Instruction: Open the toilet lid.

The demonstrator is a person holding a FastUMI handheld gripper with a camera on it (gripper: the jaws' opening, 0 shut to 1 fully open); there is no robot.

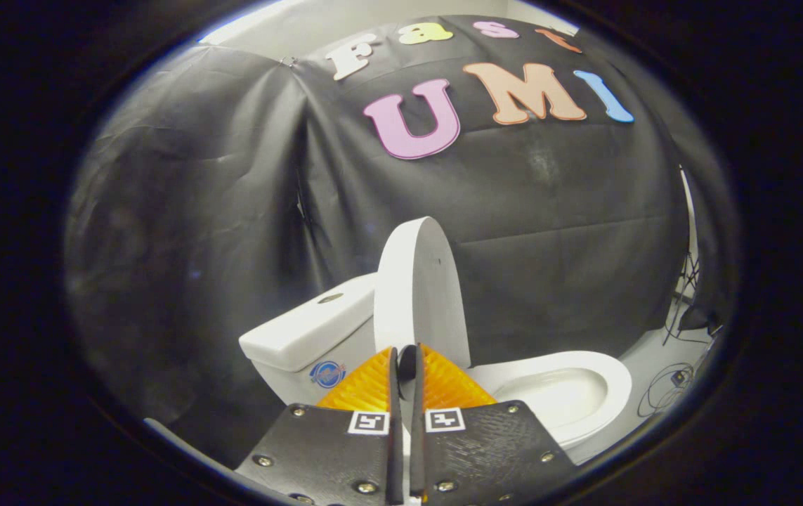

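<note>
Lid (419, 295) raised, long axis upright, edge-on beside tank (303, 334); tool (406, 358) fingers nearly together, perhaps pinching its lower rim.

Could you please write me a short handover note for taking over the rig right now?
Gripper: fingers nearly closed, a thin gap between them; whether they pinch the lid's edge cannot be told.
Toilet lid: raised upright, just ahead of the fingertips, beside the tank.
Toilet bowl: uncovered, beyond the fingers.
Done: lid looks open.
Left: probably just check it stands on its own and draw the gripper back.
</note>
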